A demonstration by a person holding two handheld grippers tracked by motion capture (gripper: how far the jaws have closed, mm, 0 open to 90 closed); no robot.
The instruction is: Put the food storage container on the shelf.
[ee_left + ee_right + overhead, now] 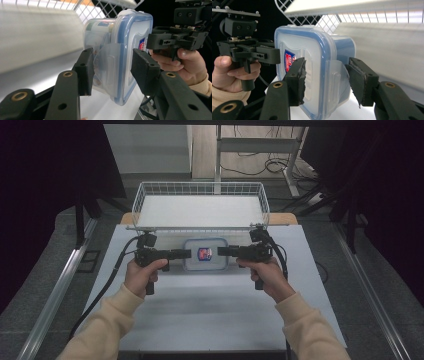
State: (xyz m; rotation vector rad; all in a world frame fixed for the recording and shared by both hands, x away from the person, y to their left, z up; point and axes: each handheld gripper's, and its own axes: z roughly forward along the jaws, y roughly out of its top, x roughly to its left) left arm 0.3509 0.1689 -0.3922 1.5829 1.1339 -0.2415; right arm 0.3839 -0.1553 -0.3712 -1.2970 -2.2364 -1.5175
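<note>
Now both grippers, left gripper point(186, 253) and right gripper point(222, 251), sit part-open astride the food box's point(205, 254) side clips, gripping nothing. Next, likely: unclip lid.

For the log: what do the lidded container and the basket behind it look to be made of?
Container: translucent plastic, smooth and slightly glossy; contents show dimly through the wall, the side latch flap looks thin and flexible, and a blue band, likely a seal, rims the lid. Basket: thin wire mesh in white, probably coated metal; the open grid shows clearly, but the coating is a guess.
</note>
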